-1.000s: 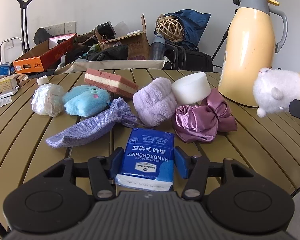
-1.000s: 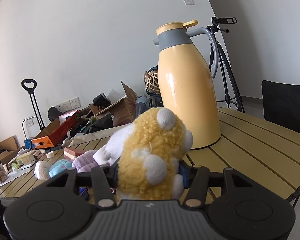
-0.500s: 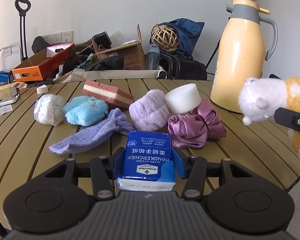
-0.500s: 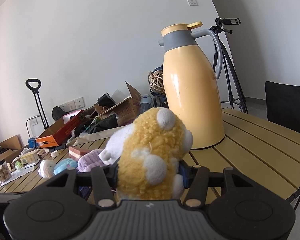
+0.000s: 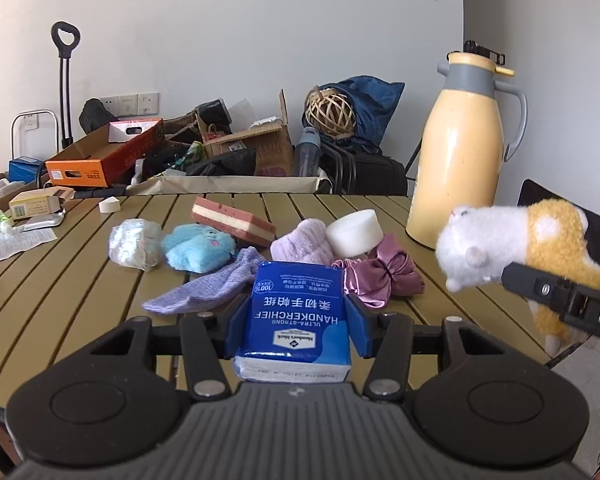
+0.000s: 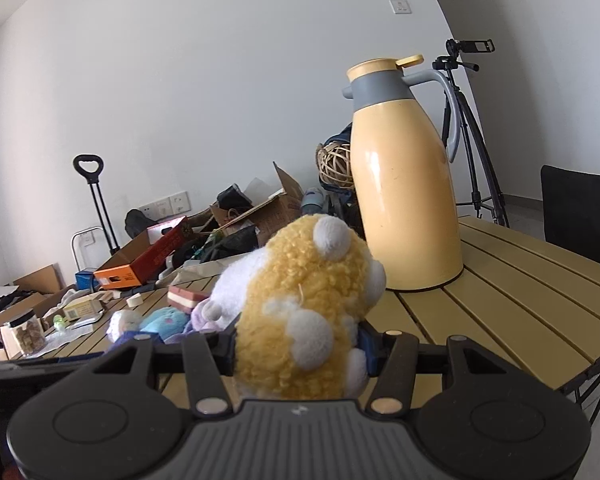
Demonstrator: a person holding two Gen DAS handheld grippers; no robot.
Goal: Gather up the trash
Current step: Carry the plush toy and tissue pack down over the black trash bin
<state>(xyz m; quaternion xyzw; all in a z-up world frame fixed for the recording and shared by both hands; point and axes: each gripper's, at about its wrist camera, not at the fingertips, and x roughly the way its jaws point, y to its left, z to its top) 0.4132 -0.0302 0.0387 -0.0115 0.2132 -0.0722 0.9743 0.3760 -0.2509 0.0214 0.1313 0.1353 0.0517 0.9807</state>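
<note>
My left gripper [image 5: 298, 309] is shut on a blue handkerchief tissue pack [image 5: 292, 340], held a little above the slatted wooden table [image 5: 60, 280]. My right gripper [image 6: 298, 347] is shut on a yellow and white plush hamster [image 6: 308, 292]; the left wrist view shows the hamster [image 5: 512, 236] at the right with one black finger [image 5: 560, 296] across it. On the table lie a crumpled white wad [image 5: 134, 243], a blue plush [image 5: 198, 247], a lilac knitted pouch [image 5: 204, 287], a pink and cream block [image 5: 232, 222], a lilac fluffy cloth [image 5: 300, 242], a white foam disc [image 5: 354, 232] and a purple satin scrunchie [image 5: 380, 276].
A tall yellow thermos jug [image 5: 460, 160] stands at the table's right rear. Cardboard boxes [image 5: 100, 156], bags and a wicker ball [image 5: 332, 112] are piled behind the table. Papers and a small box [image 5: 36, 204] lie at the left edge. A black chair [image 6: 580, 216] stands right.
My left gripper has risen and drawn back with the tissue pack, so the table items look farther off. In the left wrist view the hamster has shifted left.
</note>
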